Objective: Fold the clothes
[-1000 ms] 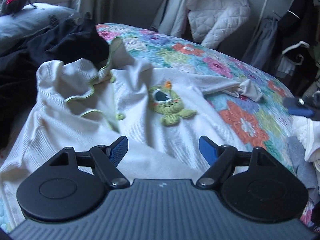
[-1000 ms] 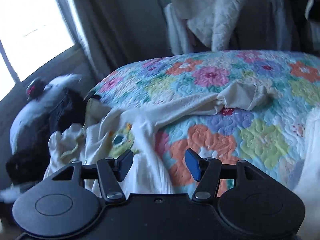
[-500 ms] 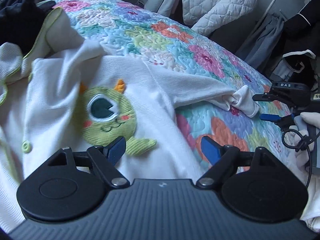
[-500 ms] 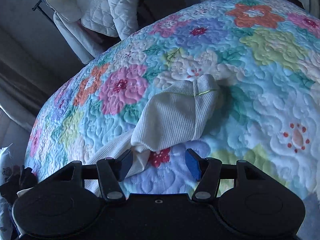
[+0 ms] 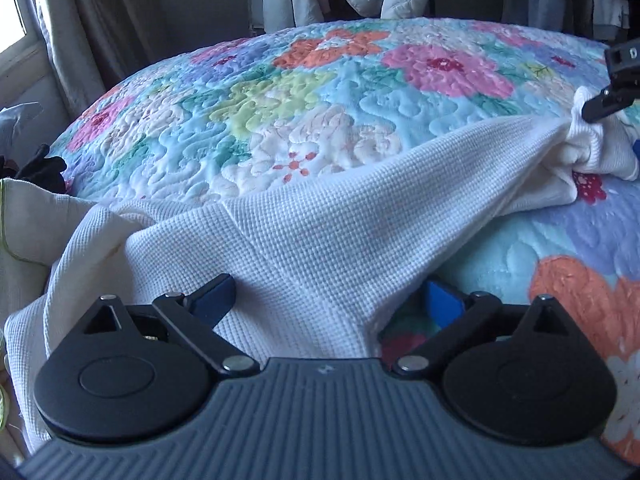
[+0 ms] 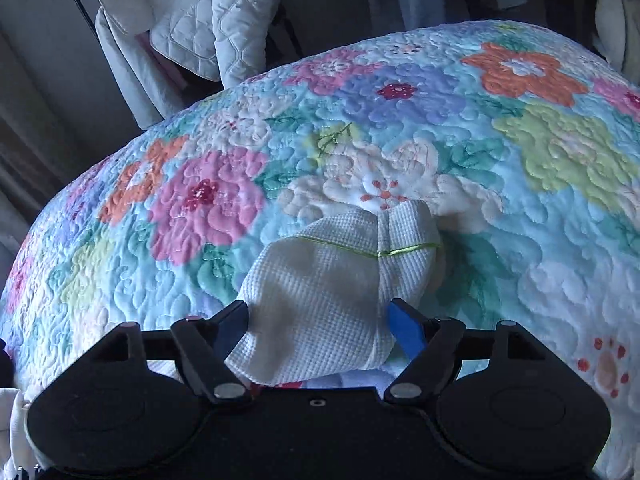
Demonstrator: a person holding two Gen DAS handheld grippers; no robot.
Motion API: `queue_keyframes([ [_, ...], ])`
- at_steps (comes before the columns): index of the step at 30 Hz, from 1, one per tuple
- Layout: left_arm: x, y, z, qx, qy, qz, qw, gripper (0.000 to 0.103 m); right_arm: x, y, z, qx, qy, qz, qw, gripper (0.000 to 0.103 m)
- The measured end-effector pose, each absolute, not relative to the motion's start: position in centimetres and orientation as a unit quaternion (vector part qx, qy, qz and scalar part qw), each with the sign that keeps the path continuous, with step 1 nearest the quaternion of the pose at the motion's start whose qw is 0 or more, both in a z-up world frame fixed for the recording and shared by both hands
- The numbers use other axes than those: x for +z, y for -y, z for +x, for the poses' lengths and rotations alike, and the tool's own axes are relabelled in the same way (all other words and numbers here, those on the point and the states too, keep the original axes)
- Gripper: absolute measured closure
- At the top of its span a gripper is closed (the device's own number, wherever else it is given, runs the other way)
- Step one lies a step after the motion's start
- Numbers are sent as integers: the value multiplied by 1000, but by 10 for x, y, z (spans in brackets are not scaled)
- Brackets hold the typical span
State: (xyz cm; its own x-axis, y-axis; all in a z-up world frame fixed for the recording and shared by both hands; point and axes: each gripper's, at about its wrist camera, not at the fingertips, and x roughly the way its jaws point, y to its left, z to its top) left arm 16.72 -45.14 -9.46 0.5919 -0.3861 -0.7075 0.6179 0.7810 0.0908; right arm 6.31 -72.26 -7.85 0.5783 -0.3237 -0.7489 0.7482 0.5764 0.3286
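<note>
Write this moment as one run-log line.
left gripper: open, astride sleeve base | right gripper: open, astride sleeve cuff | white waffle-knit garment: unfolded on floral quilt

Cream waffle knit on a flowered quilt

The garment (image 5: 320, 236) is cream-white with a lime-green stitch line at its cuff (image 6: 360, 256); the quilt (image 5: 320, 92) shows pink, orange, purple and yellow-green flowers on pale blue.
</note>
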Motion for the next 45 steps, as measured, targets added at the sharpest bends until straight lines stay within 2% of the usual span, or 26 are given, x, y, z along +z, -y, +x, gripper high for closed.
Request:
queue_keyframes([
  [1, -93, 448, 167, -290, -345, 159, 878, 51, -81, 723, 58, -317, -321, 334, 828, 22],
  [2, -92, 444, 168, -294, -341, 152, 880, 58, -84, 724, 55, -314, -318, 341, 827, 30],
  [3, -91, 440, 168, -298, -337, 146, 881, 73, -86, 726, 53, -309, -313, 348, 828, 40],
  [4, -89, 433, 169, -300, -339, 128, 882, 85, -87, 727, 51, -304, -311, 351, 829, 46],
  [5, -87, 424, 170, -302, -343, 107, 883, 87, -85, 724, 50, -302, -310, 340, 835, 66],
  [6, -85, 416, 171, -304, -347, 86, 883, 90, -80, 719, 50, -296, -307, 314, 848, 79],
  [8, -80, 396, 169, -308, -361, 31, 880, 93, -66, 702, 53, -280, -301, 260, 873, 86],
  [13, -73, 353, 150, -327, -374, -18, 868, 93, 3, 641, 52, -202, -223, 178, 937, 87],
  [14, -74, 343, 149, -331, -387, -25, 860, 92, 18, 627, 49, -176, -207, 170, 947, 87],
  [15, -74, 332, 149, -333, -408, -32, 850, 86, 34, 612, 45, -144, -194, 164, 956, 87],
  [16, -71, 316, 150, -337, -422, -56, 840, 62, 50, 597, 40, -111, -181, 158, 964, 87],
  [18, -66, 281, 151, -344, -445, -112, 819, 45, 79, 564, 26, -33, -162, 149, 975, 87],
  [19, -60, 263, 150, -343, -447, -129, 817, 41, 91, 547, 19, 8, -159, 136, 978, 87],
  [24, -31, 180, 141, -337, -448, -184, 807, 32, 131, 456, -16, 233, -171, 62, 955, 87],
  [28, -27, 136, 125, -331, -471, -178, 798, 28, 100, 387, -33, 376, -243, 52, 893, 87],
  [31, -32, 116, 109, -322, -498, -154, 790, 28, 48, 350, -38, 373, -312, 37, 873, 87],
  [35, -53, 92, 79, -302, -539, -169, 768, 28, -8, 344, -34, 349, -358, 114, 858, 87],
  [39, -64, 59, 60, -269, -548, -227, 759, 28, -14, 324, -46, 362, -353, 95, 857, 87],
  [44, -49, 25, 38, -229, -506, -207, 805, 26, -22, 286, -54, 384, -379, 6, 842, 87],
  [45, -44, 21, 33, -225, -497, -204, 813, 25, -25, 278, -56, 384, -389, -16, 838, 83],
])
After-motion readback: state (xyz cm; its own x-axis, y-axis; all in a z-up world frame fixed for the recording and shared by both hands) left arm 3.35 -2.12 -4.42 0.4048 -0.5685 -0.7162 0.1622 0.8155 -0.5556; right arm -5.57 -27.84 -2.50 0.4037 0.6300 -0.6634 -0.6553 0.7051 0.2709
